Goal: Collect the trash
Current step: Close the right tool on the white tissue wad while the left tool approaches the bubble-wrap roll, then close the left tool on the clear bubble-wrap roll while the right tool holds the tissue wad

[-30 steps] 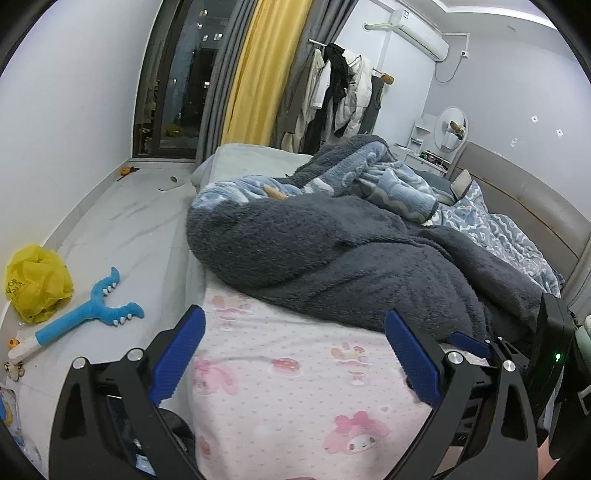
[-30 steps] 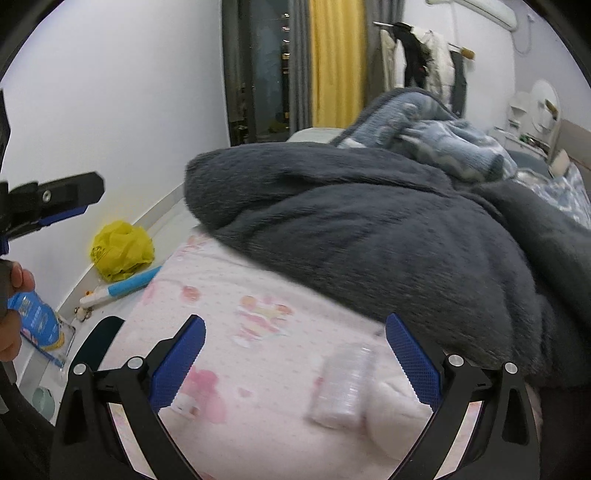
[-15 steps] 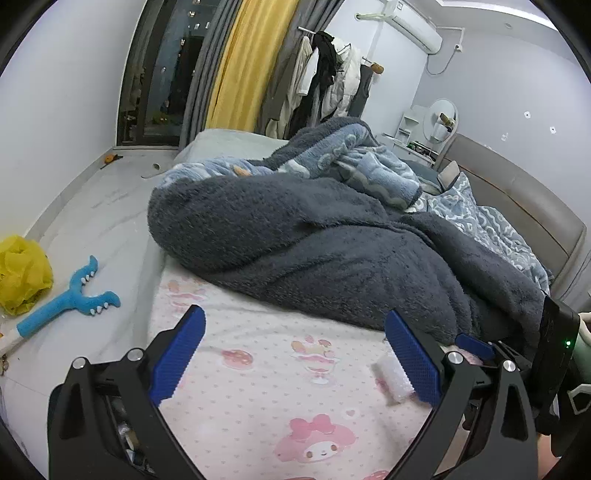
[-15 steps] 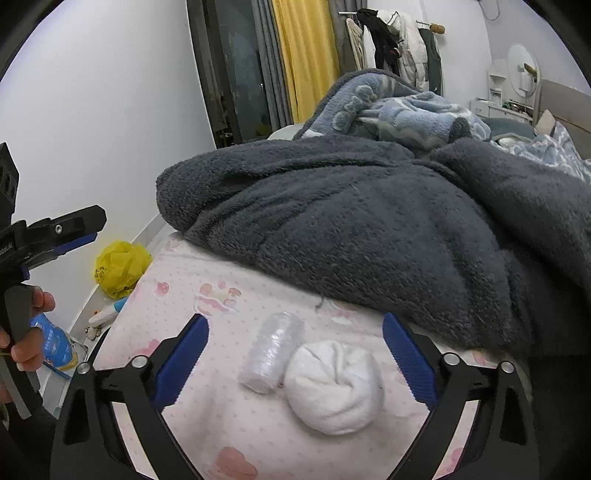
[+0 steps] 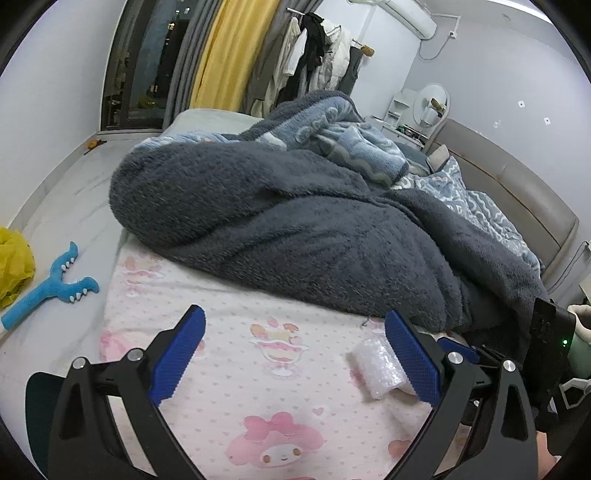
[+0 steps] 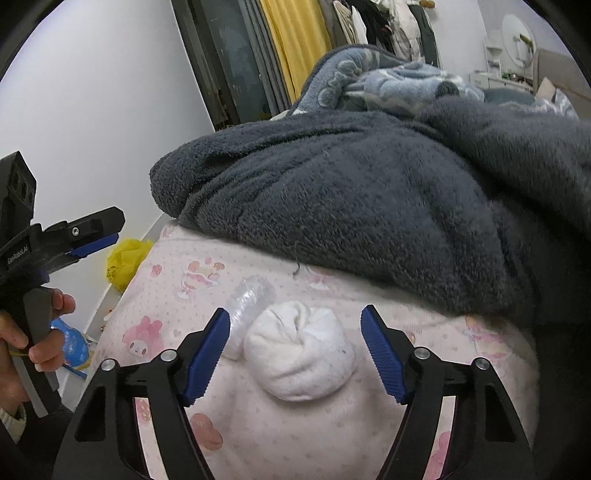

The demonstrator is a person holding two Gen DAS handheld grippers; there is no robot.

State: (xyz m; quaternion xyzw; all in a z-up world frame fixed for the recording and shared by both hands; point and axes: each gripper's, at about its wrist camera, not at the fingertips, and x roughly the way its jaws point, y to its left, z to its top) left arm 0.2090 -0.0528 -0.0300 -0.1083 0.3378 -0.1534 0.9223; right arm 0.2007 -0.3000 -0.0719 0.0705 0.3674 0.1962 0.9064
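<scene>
Bed (image 6: 258, 424) fills both views. Right claw (image 6: 295, 354) has closed in, now spread wide around white wad (image 6: 299, 354); plastic roll (image 6: 251, 299) touching at 10 o'clock. Left claw (image 5: 295, 354) released, empty. Ready to pinch.

Premises: a lived-in domestic bedroom.

You are working over a bed (image 5: 280, 365) with a pink cartoon-print sheet, a dark grey fleece blanket (image 5: 295, 225) heaped on it and a blue patterned blanket (image 5: 343, 136) behind, with a padded headboard (image 5: 517, 184) along the right. You have yellow and grey curtains (image 5: 218, 66) at a dark glazed door, coats hung on a rail (image 5: 317, 48), a wall air conditioner (image 5: 402, 14), and a vanity with a round mirror (image 5: 432, 103). On the pale floor you have a blue plush toy (image 5: 51, 288) and a yellow plastic bag (image 5: 14, 266).
</scene>
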